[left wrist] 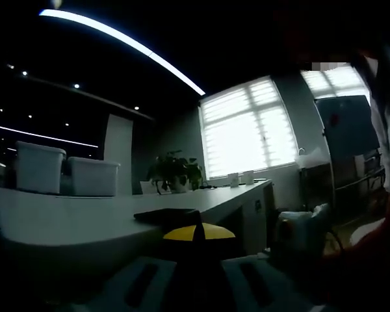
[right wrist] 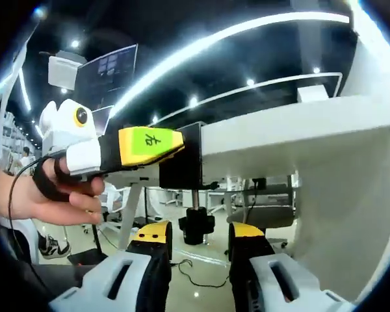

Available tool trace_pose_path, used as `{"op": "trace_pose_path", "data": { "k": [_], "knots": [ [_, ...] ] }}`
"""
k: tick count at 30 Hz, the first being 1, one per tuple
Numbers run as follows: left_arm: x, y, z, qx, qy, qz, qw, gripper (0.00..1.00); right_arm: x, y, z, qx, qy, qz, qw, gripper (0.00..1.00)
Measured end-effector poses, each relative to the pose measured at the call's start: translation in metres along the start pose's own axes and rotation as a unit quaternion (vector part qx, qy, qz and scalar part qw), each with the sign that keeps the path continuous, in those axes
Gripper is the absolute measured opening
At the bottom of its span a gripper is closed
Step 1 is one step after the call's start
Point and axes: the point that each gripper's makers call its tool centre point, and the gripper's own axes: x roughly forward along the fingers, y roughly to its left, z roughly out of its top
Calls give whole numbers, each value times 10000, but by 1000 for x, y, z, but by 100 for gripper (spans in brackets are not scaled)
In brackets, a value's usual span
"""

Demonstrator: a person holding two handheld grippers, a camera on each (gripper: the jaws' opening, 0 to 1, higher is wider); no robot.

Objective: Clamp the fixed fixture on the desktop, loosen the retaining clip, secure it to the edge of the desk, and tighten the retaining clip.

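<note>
Black clamp fixture (right wrist: 185, 166) on the desk edge (right wrist: 292, 136), screw knob above the open right gripper (right wrist: 198, 250).

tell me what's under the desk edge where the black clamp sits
Under the white desk, the black clamp's screw with its black knob hangs down, just above the right claw. The other claw covers the clamp's left side.

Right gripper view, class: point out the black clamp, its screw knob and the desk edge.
black clamp (right wrist: 181, 162), right gripper view, on its body.
screw knob (right wrist: 196, 227), right gripper view, on its flared base.
desk edge (right wrist: 292, 133), right gripper view, on its white front face.
</note>
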Motion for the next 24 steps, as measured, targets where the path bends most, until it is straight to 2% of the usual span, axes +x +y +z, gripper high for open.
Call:
{"op": "trace_pose_path", "data": {
  "k": [1,2,5,6,9,13,15,24],
  "knots": [
    [0,0,0,0,-3,7,10000,1,-2,-8,1,-65,97,-440,9990,33],
    [0,0,0,1,-8,11,10000,1,-3,-11,4,-303,145,-685,9971,33],
    [0,0,0,0,-11,24,10000,1,-5,-2,6,-848,384,-975,9909,33],
    [0,0,1,8,-34,37,10000,1,-4,1,6,-894,386,-977,9904,33],
    [0,0,4,-40,-81,76,9999,1,-1,10,2,-879,410,-1069,9895,33],
    [0,0,4,-19,-68,121,9999,1,2,3,-3,-702,468,-1521,9848,33],
    [-1,0,6,-37,-101,143,9998,1,4,-1,-3,-458,376,-1629,9849,34],
    [-2,-1,6,-37,-111,148,9998,1,20,2,-12,-435,412,-1613,9851,34]
  ]
}}
